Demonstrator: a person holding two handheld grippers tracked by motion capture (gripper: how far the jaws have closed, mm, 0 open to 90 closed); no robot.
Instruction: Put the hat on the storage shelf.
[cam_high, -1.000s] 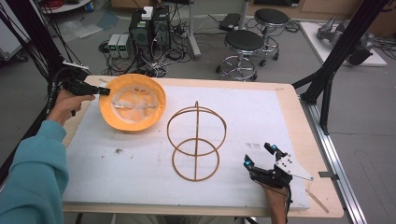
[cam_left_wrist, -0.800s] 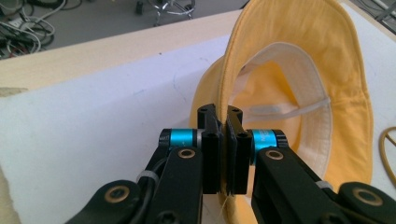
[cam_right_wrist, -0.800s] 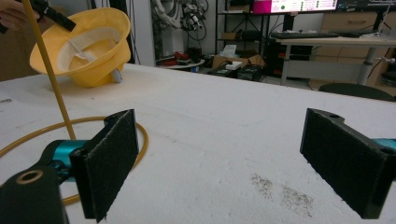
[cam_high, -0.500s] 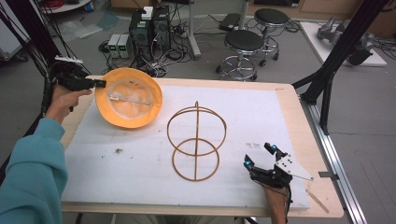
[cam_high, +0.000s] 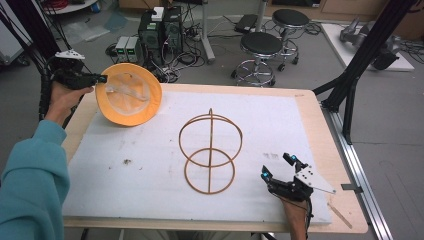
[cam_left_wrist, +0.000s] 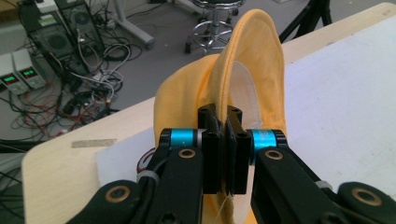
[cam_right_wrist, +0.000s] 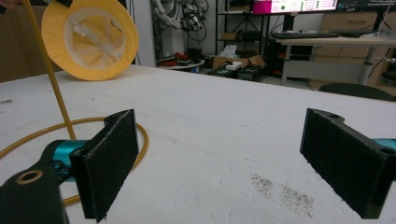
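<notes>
Grey floor (cam_high: 310, 60) — two black stools (cam_high: 260, 45), tangled cables (cam_high: 185, 55), power supplies (cam_high: 127, 48) beyond the table (cam_high: 320, 130).

A light wooden tabletop (cam_high: 315, 112) with rounded corners carries a white foam sheet (cam_high: 150, 165) that covers most of it, leaving bare wood along the edges. A wire stand (cam_high: 210, 152) of two orange-brown rings on an upright rod stands near the sheet's middle. Small dark smudges (cam_high: 126, 161) mark the sheet to its left.
</notes>
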